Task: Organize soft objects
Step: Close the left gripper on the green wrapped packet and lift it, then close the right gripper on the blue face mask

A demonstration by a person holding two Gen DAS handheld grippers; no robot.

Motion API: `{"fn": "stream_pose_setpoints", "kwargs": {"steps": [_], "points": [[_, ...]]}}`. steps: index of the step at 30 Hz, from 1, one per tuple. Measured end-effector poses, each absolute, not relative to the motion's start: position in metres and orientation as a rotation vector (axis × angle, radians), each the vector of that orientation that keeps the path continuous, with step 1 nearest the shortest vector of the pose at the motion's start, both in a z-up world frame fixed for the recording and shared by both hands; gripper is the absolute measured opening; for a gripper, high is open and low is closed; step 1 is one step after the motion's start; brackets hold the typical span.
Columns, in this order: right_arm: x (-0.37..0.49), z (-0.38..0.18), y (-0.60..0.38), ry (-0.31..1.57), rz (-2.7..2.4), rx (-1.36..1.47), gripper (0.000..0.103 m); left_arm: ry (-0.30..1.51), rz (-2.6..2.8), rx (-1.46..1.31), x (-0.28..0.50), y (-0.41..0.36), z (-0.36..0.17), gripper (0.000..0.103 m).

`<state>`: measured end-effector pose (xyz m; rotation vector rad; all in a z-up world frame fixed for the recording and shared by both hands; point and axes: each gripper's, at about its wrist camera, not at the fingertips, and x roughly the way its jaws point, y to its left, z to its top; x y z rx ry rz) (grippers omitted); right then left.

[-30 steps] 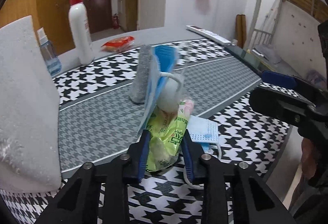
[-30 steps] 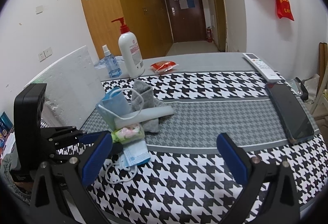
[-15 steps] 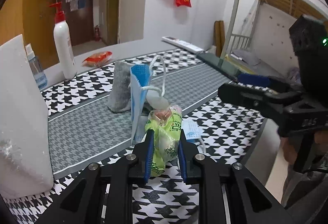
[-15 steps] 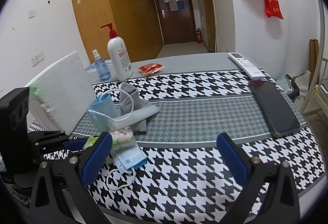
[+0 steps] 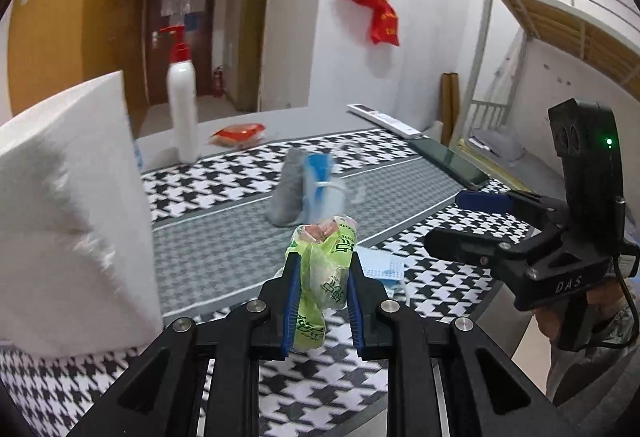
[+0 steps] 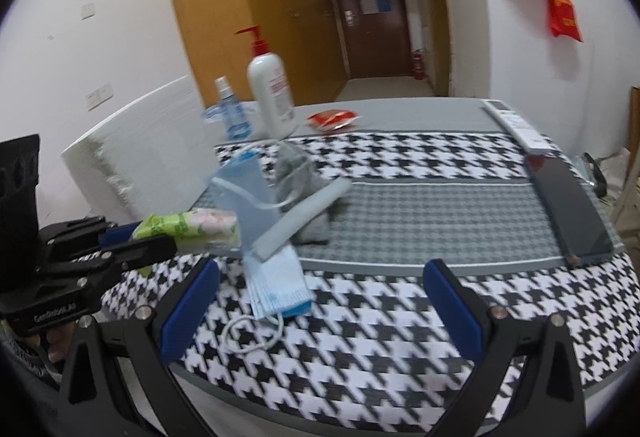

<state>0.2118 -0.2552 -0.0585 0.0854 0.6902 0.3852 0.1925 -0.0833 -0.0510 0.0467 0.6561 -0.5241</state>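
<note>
My left gripper (image 5: 322,297) pinches a green tissue packet (image 5: 322,277) at lower centre of its view, lifted clear of the houndstooth table (image 6: 400,317). My right gripper (image 6: 320,311) hangs wide and empty at the bottom of its frame. Still unsorted mid-frame: a flat face mask (image 6: 276,285), an upright one (image 6: 244,189), and a grey cloth (image 6: 308,193).

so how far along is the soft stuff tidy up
Early on. Nothing looks sorted yet. In hand: the left hand-held gripper is shut on the green tissue pack, held clear of the table. Left: the flat blue face mask, the second blue mask and the grey cloth lie in a loose heap. The right hand-held gripper is open and empty.
</note>
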Motion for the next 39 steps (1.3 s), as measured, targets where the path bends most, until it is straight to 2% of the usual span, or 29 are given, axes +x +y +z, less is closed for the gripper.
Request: {"fn": "stream_pose_setpoints", "kwargs": {"steps": [12, 13, 14, 16, 21, 25, 30, 38, 39], "points": [[0.222, -0.071, -0.218, 0.742, 0.511, 0.032, 0.103, 0.652, -0.461, 0.000, 0.186, -0.057, -0.057, 0.023], [0.223, -0.072, -0.216, 0.746, 0.517, 0.032, 0.099, 0.655, -0.465, -0.001, 0.187, -0.057, -0.058, 0.023], [0.224, -0.073, -0.214, 0.754, 0.520, 0.033, 0.089, 0.657, -0.470, 0.000, 0.187, -0.056, -0.059, 0.023], [0.228, -0.077, -0.211, 0.775, 0.511, 0.031, 0.080, 0.657, -0.477, 0.000, 0.186, -0.056, -0.061, 0.023], [0.233, -0.087, -0.205, 0.815, 0.498, 0.003, 0.079, 0.658, -0.487, -0.004, 0.185, -0.053, -0.064, 0.023], [0.237, -0.088, -0.199, 0.827, 0.488, -0.032, 0.073, 0.663, -0.479, -0.015, 0.186, -0.049, -0.064, 0.023], [0.240, -0.090, -0.194, 0.838, 0.468, -0.066, 0.054, 0.657, -0.484, -0.020, 0.185, -0.047, -0.063, 0.023], [0.244, -0.095, -0.189, 0.860, 0.450, -0.085, 0.053, 0.657, -0.479, -0.030, 0.183, -0.041, -0.064, 0.023], [0.247, -0.096, -0.187, 0.865, 0.450, -0.087, 0.050, 0.657, -0.478, -0.031, 0.183, -0.040, -0.064, 0.023]]}}
